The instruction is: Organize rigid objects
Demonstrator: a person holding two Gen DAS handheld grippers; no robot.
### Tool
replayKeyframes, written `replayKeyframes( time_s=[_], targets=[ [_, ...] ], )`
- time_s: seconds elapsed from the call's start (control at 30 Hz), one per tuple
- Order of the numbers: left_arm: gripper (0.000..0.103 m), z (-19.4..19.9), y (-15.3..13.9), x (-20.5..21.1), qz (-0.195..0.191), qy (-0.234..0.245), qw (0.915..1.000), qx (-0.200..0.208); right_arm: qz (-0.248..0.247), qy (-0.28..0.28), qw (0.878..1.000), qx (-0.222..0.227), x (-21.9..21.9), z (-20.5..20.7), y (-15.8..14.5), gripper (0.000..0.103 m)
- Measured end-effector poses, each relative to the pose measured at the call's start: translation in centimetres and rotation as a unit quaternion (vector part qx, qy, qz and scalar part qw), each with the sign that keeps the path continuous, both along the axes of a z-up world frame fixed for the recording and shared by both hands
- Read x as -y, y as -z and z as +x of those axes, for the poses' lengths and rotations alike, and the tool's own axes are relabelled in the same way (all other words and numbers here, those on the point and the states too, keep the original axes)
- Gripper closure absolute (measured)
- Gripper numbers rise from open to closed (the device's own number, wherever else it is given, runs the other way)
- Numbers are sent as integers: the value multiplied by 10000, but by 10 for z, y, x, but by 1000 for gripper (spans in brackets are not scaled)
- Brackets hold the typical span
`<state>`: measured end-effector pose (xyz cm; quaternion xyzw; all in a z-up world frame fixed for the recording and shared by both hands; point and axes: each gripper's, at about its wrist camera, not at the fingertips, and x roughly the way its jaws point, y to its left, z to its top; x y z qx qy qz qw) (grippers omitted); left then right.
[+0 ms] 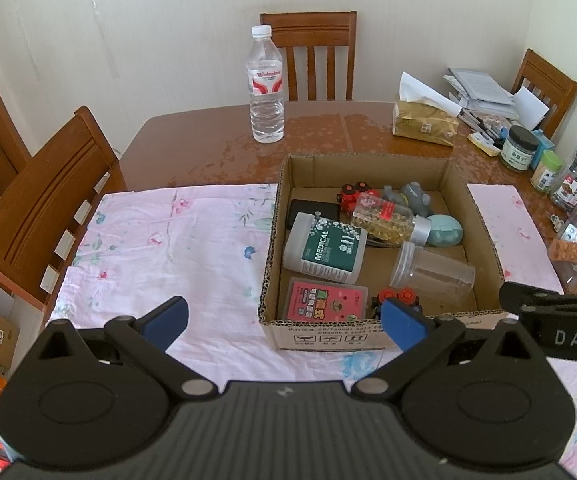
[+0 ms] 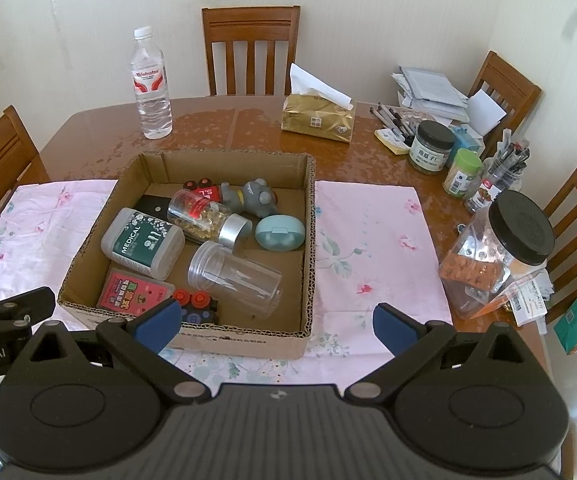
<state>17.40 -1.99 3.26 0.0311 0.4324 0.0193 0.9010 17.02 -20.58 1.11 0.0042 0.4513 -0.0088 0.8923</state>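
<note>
Left wrist view: left tongs [image 1: 284, 322] spread wide, empty, hovering over the pink flowered cloth [image 1: 160, 248] just short of the near wall of the cardboard box [image 1: 328, 336]. Wide bare cloth to the left of the box. Inside the box, lying jumbled: white medical bottle [image 1: 326, 250], clear empty jar [image 1: 432, 270], pill bottle with silver cap [image 1: 388, 220], pink card case [image 1: 328, 300], teal case [image 1: 446, 232], grey toy [image 1: 412, 196], red toy car [image 1: 354, 196]. Water bottle [image 1: 266, 84] upright on the bare brown bench [image 1: 208, 136] beyond, well apart from the box. Chair [image 1: 48, 200] close along the left edge.

Right wrist view: right tongs [image 2: 276, 322] likewise open and empty, above the box's near right corner [image 2: 306, 332]. Open strip of cloth [image 2: 368, 240] right of the box, then a black-lidded jar [image 2: 500, 248] near the bench edge. Tissue box [image 2: 318, 118], small jars [image 2: 432, 148] and pens [image 2: 508, 164] crowding the far right. Pale wall, chairs behind.
</note>
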Motion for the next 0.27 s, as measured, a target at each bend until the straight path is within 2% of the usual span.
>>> replayKeyframes(
  time_s=[0.27],
  targets=[
    [1, 2, 1, 3, -26, -5, 10000, -5, -1, -25, 10000, -6, -1, -1, 0, 0]
  ],
)
